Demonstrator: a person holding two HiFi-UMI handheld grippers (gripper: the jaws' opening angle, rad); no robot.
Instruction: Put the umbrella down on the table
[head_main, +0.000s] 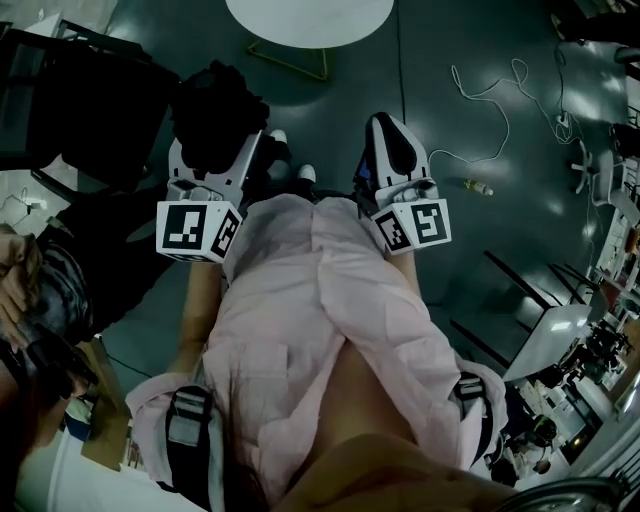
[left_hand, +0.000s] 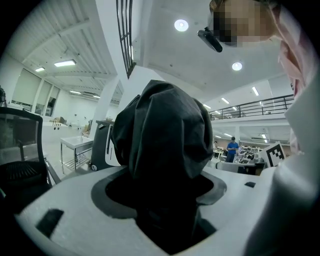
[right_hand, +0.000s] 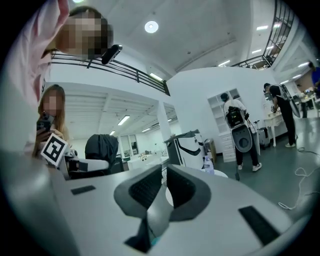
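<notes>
— What is seen around the two tools?

— A dark grey floor (head_main: 480, 60) is spread below them. A round white bench (head_main: 310, 18) is cut off by the upper edge ahead. A thin white cable (head_main: 490, 110) is looped on the floor to the right, and a black chair (head_main: 70, 110) is set close on the left.

— Where is open room left?

— Bare floor is shown between the tools and the bench's near rim.

— And the umbrella?

— The black folded fabric umbrella (left_hand: 165, 135) is clamped in the jaws of the left tool (left_hand: 159, 192), held above the floor and short of the bench. Its long axis is run along the jaws, pointed forward, away from the person's pink shirt (head_main: 300, 330). The jaws of the right tool (right_hand: 165, 187) are drawn together with nothing between them.
</notes>
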